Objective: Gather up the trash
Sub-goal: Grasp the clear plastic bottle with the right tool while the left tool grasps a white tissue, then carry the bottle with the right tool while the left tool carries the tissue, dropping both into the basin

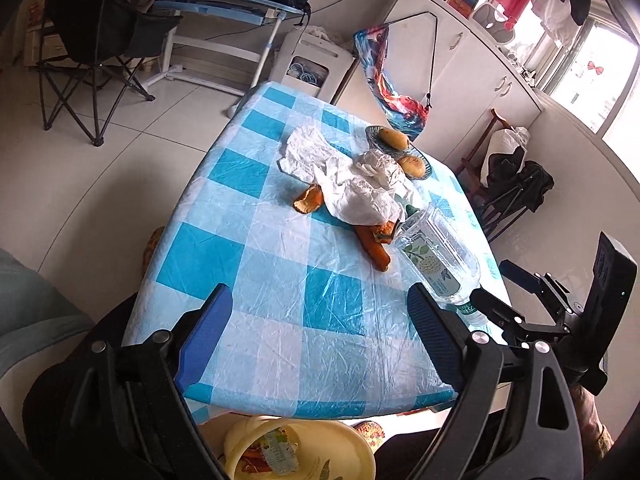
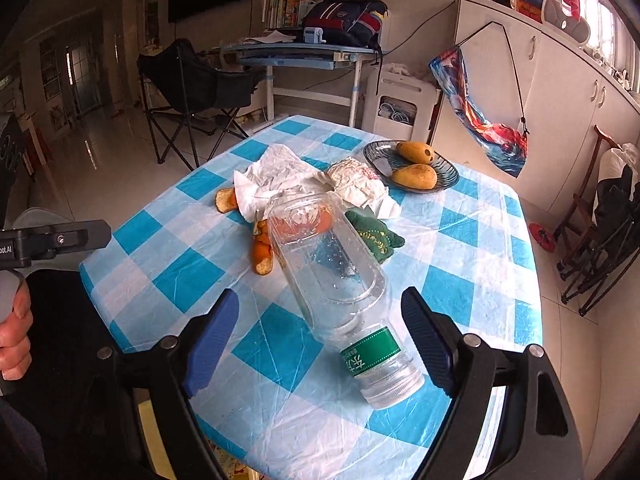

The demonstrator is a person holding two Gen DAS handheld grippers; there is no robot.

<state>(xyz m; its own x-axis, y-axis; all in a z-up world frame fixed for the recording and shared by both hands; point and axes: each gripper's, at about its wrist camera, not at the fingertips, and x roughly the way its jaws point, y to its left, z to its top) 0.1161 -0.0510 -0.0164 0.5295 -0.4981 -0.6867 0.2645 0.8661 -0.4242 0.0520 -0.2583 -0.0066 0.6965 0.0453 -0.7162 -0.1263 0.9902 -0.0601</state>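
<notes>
A clear plastic bottle (image 2: 332,280) with a green label lies on its side on the blue checked tablecloth (image 2: 160,276), neck toward me. My right gripper (image 2: 320,332) is open around its neck end, with a gap at each pad. Behind the bottle lie crumpled white tissues (image 2: 272,180), orange peels (image 2: 262,252) and a green wrapper (image 2: 376,236). My left gripper (image 1: 320,332) hangs open and empty over the table's near edge, left of the bottle (image 1: 436,256). Below that edge sits a pale yellow bin (image 1: 340,440) with some trash inside.
A glass plate (image 2: 448,168) with two mangoes (image 2: 414,176) stands at the table's far right. A black folding chair (image 1: 92,40) and a blue desk (image 1: 224,4) stand beyond on the tiled floor. White cabinets (image 2: 560,100) line the right wall. A hand (image 2: 16,320) holds the left gripper.
</notes>
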